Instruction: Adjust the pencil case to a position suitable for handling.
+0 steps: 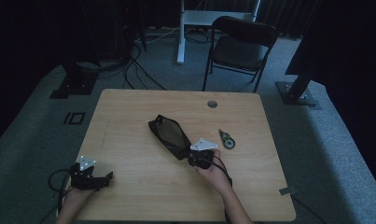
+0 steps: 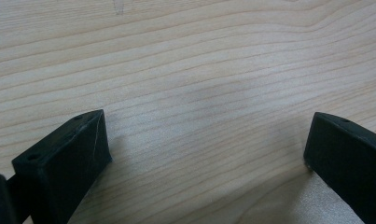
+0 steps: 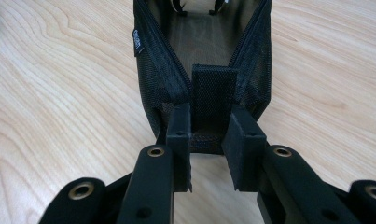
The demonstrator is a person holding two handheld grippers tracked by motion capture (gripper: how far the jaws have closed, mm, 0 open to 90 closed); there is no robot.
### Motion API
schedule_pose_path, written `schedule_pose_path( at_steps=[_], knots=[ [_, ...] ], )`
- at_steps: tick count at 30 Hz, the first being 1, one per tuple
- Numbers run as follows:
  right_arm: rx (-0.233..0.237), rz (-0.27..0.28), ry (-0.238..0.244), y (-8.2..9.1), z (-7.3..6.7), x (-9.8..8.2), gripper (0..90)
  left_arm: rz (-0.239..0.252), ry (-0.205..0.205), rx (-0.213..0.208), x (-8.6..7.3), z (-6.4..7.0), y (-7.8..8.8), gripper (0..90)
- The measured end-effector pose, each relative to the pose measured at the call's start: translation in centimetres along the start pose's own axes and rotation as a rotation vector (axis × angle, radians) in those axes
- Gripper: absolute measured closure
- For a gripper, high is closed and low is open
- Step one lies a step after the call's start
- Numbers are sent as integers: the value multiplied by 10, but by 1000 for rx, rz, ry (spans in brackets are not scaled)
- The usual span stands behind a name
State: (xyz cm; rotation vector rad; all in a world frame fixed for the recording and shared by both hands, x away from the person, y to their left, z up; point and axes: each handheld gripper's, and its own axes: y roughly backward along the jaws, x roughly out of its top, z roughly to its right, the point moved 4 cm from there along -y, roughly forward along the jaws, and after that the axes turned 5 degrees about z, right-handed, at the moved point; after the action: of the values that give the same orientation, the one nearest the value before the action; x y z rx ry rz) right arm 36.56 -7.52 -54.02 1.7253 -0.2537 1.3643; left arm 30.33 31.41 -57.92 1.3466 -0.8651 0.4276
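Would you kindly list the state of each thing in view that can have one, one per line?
Mesh pouch: lying flat on the table, zipper open in the right gripper view, end tab gripped.
Right claw: shut on the pouch's end tab.
Left claw: open, nothing between its jaws, low over bare wood.
Small green and black object: lying loose on the table, untouched.
Folding chair: unfolded, unoccupied.

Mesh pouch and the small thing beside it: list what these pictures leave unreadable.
- Mesh pouch: right gripper view cuts off its far end at the top edge; the white tag is too small to read.
- Pouch contents: high view is too dim, and the mesh veils the inside.
- Small round-ended object: high view, too small and dark to identify.
- Right claw: high view, grey plate and hand cover the grip.
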Motion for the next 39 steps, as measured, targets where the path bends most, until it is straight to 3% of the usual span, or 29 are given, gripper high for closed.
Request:
schedule_pose_path(
  at_steps=[6, 17, 39],
  knots=[
    [-38, 13, -2, 15, 7, -9, 728, 0, 0, 0, 0, 0, 0, 1],
    [-65, 18, -45, 37, 21, -23, 727, 0, 0, 0, 0, 0, 0, 1],
    [-113, 12, -61, 76, 23, -48, 727, 0, 0, 0, 0, 0, 0, 2]
  ],
)
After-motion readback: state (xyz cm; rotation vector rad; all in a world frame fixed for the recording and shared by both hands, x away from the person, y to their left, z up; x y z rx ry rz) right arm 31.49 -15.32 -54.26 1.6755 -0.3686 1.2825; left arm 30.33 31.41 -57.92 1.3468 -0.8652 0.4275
